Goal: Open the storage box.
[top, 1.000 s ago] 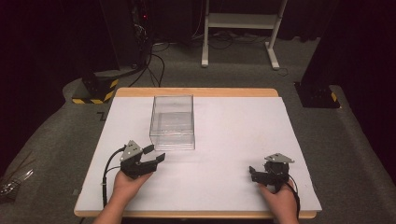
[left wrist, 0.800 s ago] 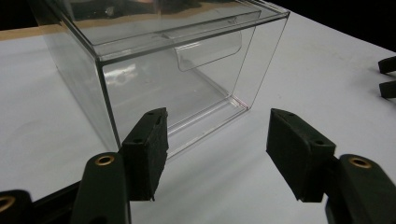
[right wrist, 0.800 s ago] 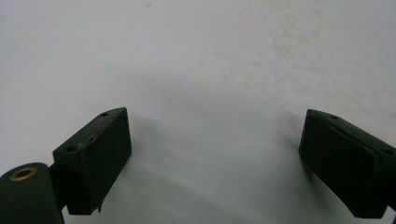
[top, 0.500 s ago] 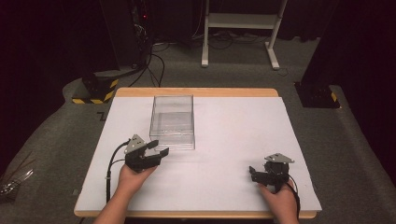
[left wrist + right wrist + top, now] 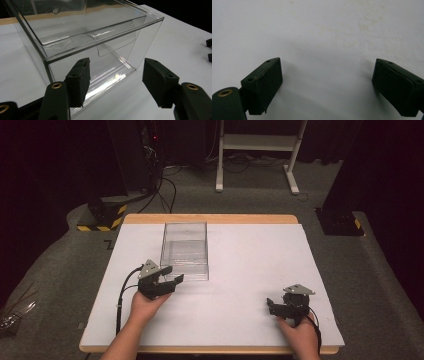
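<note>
Clear rectangular plastic box (image 5: 184, 249) lay lengthwise straight ahead of the spread-jawed left gripper (image 5: 168, 275); right gripper (image 5: 325, 85) gaped, empty.

The worktop (image 5: 250, 270) has a white surface with a pale wooden rim along its far and near edges. A clear plastic box (image 5: 184, 250) stands on it, left of the middle and close to the far edge.

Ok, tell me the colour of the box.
Clear and colourless box; the left gripper view shows it best.
</note>
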A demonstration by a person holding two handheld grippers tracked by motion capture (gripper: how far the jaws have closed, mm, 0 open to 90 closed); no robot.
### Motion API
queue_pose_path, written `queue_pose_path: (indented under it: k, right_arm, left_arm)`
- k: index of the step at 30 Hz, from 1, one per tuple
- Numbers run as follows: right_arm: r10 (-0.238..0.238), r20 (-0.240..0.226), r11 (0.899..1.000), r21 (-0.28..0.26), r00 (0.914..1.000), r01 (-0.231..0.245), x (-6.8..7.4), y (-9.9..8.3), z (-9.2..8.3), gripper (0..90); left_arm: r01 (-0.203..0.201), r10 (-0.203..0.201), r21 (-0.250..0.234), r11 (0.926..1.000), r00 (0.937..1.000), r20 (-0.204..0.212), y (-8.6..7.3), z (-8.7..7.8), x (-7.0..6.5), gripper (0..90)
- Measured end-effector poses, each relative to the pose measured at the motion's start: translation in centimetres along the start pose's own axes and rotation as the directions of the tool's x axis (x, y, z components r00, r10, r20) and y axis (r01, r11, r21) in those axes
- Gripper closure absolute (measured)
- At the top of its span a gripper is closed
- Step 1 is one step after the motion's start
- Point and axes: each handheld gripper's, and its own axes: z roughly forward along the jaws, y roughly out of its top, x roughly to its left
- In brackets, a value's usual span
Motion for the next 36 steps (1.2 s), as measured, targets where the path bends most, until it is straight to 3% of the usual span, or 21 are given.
queue_pose_path:
  k: [17,20,32,36]
  right_arm:
    - [-0.001,0.001,1.0,0.001,1.0,0.001,0.0,0.0,0.0,9.7]
    - [-0.001,0.001,1.0,0.001,1.0,0.001,0.0,0.0,0.0,9.7]
    - [-0.003,0.002,1.0,0.001,1.0,0.003,0.0,0.0,0.0,9.8]
    - [-0.004,0.003,1.0,0.0,1.0,0.004,0.0,0.0,0.0,9.8]
  left_arm:
    - [0.016,-0.015,-0.025,0.9996,0.9983,0.057,0.1,1.1,1.1,44.0]
    - [0.029,-0.025,-0.048,0.9984,0.9974,0.068,0.3,1.2,1.1,44.9]
    - [0.033,-0.029,-0.07,0.997,0.9973,0.068,0.1,1.3,1.6,58.5]
    - [0.019,-0.013,-0.08,0.9966,0.9971,0.074,0.0,1.5,1.6,62.1]
